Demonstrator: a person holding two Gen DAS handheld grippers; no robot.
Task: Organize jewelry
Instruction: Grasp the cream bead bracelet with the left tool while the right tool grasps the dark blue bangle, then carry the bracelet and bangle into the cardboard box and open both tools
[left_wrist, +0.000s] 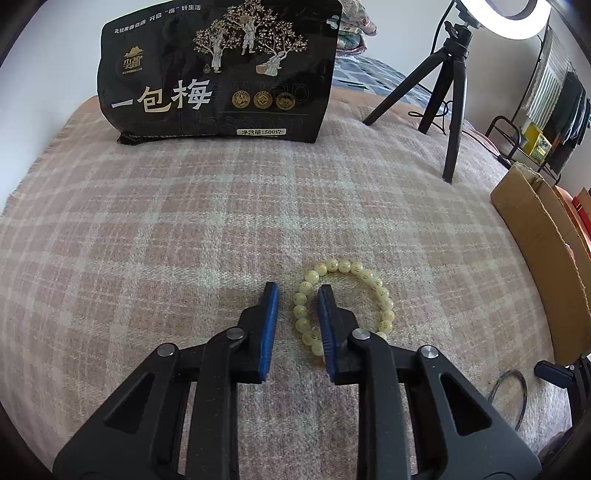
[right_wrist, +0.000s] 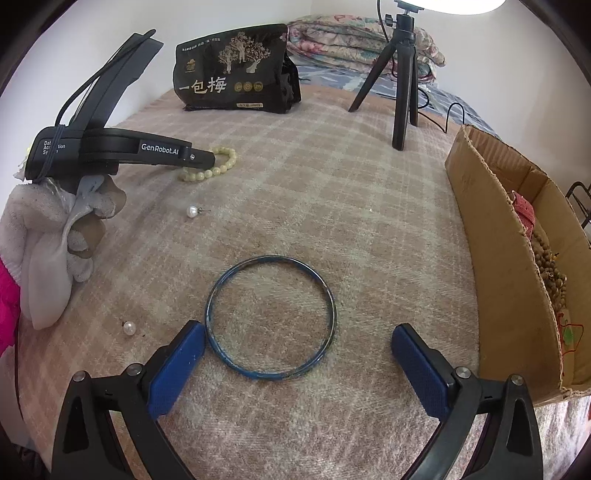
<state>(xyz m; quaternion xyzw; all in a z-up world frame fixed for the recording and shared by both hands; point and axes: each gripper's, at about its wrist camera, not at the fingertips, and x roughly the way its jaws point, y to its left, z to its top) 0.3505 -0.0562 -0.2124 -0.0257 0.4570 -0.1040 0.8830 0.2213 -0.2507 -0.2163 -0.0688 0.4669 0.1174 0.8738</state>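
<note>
At the bottom of the right view, the right gripper (right_wrist: 297, 354) gapes wide around the blue bangle (right_wrist: 270, 317) (left pad touching its rim). Lower centre of the left view, the left gripper (left_wrist: 297, 301) stands narrowly parted, straddling the bead bracelet (left_wrist: 343, 306)'s near-left arc on the plaid blanket (left_wrist: 147, 229).

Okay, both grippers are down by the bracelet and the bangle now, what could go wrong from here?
1. The left gripper straddles only one side of the bead bracelet. If it closes there, the round beads may slip out, or the strand could swing on lifting.
2. The thin blue bangle lies flat on the fuzzy blanket, with the open right gripper low around it. The fingers may snag fabric or push the bangle away.
3. Two loose pearls, one nearer the left gripper, the other beside the right, could be knocked away.
</note>
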